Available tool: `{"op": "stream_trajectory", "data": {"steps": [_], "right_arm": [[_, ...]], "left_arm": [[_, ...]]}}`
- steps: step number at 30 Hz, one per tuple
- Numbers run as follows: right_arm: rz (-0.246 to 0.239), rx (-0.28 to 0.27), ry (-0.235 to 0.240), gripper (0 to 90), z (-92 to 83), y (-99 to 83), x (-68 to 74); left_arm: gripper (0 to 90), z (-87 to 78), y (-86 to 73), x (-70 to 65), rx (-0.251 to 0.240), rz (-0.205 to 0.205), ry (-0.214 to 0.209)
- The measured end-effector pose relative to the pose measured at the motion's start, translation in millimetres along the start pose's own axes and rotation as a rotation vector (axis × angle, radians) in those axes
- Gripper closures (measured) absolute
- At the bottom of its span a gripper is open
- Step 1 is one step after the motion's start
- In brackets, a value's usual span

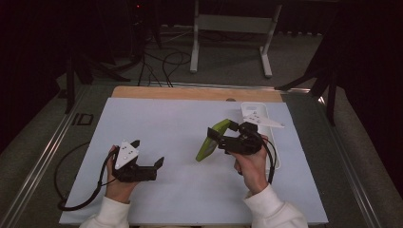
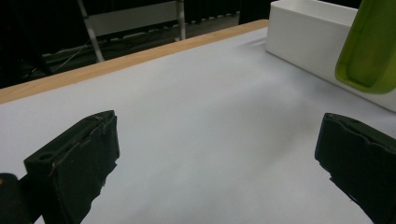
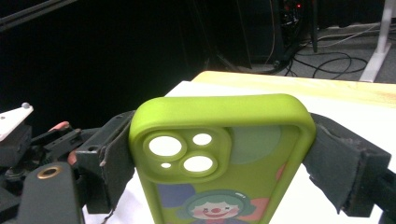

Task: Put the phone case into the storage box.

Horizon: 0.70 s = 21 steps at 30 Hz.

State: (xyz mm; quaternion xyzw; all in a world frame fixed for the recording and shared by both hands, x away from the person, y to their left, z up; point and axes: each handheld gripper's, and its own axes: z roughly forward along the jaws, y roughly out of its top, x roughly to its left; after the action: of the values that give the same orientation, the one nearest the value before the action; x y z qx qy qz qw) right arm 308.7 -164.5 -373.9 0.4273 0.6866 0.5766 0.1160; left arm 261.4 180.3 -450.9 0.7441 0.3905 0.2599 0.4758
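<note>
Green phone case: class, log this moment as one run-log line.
right tongs: shut on green phone case, lifted off table | left tongs: open, empty | white bin: behind case

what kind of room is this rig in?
Probably a lab or recording workspace, not a home. A table covered with a plain white sheet stands on a carpeted floor; loose cables trail behind it near the legs of an adjustable desk frame, with dark curtains around. The right gripper holds a green phone case.
</note>
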Motion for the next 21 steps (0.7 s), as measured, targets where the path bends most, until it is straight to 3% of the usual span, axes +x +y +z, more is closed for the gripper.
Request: {"op": "stream_trajectory", "data": {"steps": [21], "right_arm": [[-0.003, 0.006, -0.047, 15.7, 1.5, 7.6, -8.7]], "left_arm": [[0.3, -12.4, -19.4, 10.5, -0.001, -0.011, 0.027]]}}
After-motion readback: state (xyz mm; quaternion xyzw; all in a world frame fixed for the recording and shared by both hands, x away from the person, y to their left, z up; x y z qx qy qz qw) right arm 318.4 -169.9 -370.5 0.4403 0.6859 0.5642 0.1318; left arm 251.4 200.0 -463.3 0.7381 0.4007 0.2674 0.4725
